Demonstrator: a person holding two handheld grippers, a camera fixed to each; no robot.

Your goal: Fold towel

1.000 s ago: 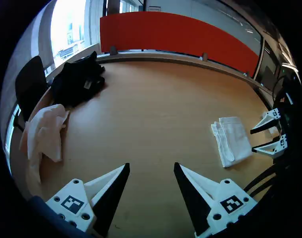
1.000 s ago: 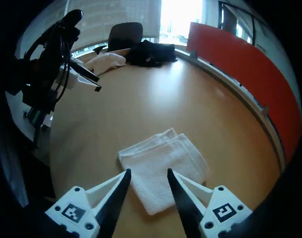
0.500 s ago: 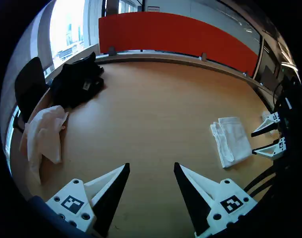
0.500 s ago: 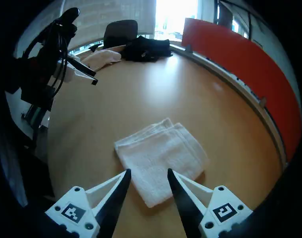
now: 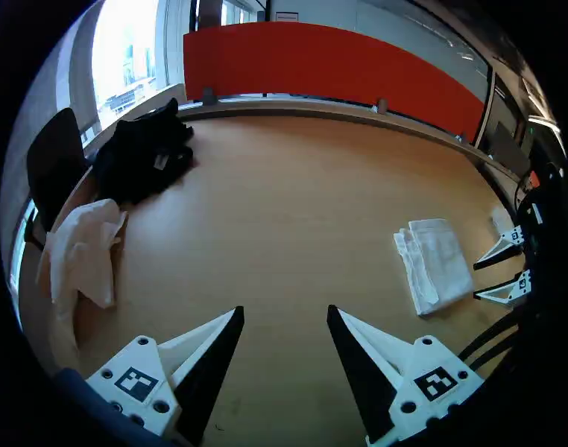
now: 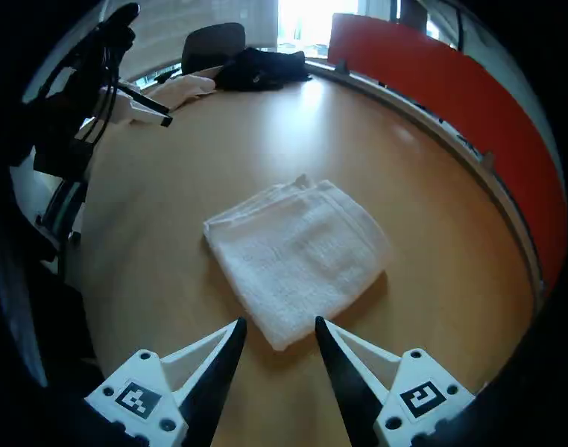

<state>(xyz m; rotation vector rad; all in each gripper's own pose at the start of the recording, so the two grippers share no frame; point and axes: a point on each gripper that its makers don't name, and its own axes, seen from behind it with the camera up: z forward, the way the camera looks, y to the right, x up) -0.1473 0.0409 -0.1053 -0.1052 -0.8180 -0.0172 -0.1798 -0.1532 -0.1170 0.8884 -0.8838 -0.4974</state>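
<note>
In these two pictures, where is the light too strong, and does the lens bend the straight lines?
Left gripper view: the window is blown out white, and the red partition bows with fisheye distortion. Right gripper view: window light leaves a bright patch on the table; the folded towel is sharp, with a soft shadow at its near edge.

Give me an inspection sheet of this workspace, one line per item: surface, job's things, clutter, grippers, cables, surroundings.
Surface: wooden table, bare in the middle.
Job's things: white towel, folded, lying flat.
Clutter: black bundle and crumpled white cloth near the table's edge.
Grippers: left gripper open over bare table; right gripper open at the towel's near corner, not gripping.
Cables: black cables by the right gripper.
Surroundings: red partition, black chair, bright window.
</note>
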